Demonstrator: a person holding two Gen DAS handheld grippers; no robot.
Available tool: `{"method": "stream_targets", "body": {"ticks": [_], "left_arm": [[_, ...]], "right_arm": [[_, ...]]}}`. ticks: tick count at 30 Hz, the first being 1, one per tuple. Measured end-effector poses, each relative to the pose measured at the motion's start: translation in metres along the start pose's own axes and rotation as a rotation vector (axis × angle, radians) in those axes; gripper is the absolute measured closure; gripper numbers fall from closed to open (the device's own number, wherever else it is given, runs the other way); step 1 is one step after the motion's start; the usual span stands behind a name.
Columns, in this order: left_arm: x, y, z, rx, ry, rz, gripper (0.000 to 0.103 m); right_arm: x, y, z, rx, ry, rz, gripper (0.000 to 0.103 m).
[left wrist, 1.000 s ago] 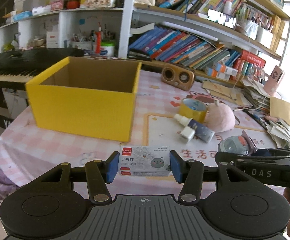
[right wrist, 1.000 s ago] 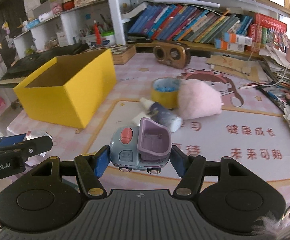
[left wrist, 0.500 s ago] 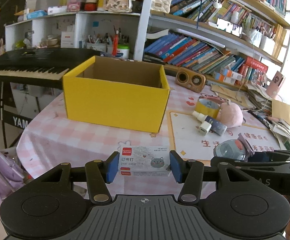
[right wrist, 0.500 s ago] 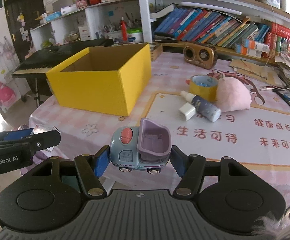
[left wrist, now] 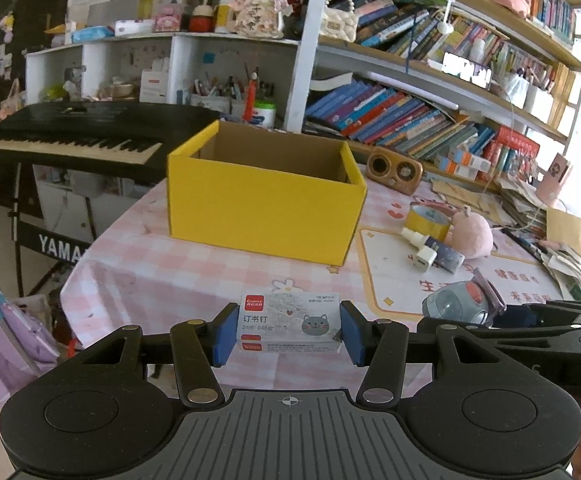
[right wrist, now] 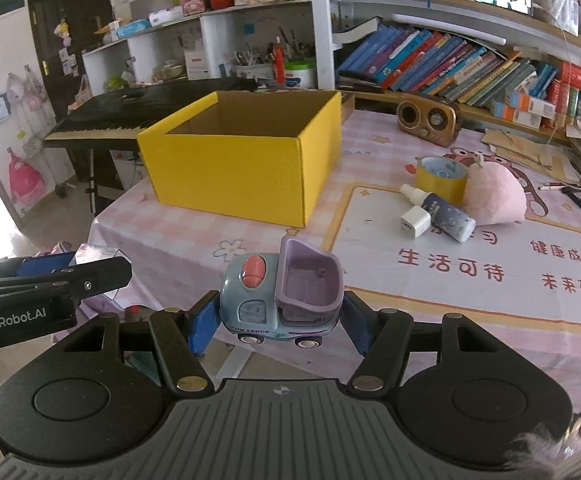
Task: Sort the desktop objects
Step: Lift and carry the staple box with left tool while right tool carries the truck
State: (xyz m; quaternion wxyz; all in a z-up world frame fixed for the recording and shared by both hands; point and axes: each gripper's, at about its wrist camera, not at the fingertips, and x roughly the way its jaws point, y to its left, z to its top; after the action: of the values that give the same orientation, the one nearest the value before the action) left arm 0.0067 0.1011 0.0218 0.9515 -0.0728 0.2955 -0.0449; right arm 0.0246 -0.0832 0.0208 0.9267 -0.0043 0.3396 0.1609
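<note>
Right now the left gripper (left wrist: 288, 334) clamps a small box of staples (left wrist: 288, 329) between its blue pads, while the right gripper (right wrist: 278, 326) pinches a toy truck (right wrist: 282, 292); both hang above the table's near edge, short of the yellow cardboard box (left wrist: 264, 212).

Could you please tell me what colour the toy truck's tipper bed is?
Purple, on the toy truck; clearest in the right wrist view.
</note>
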Motion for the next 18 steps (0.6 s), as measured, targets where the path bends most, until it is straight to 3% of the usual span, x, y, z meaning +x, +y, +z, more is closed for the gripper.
{"method": "stream_targets", "body": {"ticks": [18], "left_arm": [[-0.003, 0.019, -0.003, -0.043, 0.016, 0.031, 0.051]], "right_arm": [[0.01, 0.026, 0.005, -0.059, 0.031, 0.06, 0.041]]}}
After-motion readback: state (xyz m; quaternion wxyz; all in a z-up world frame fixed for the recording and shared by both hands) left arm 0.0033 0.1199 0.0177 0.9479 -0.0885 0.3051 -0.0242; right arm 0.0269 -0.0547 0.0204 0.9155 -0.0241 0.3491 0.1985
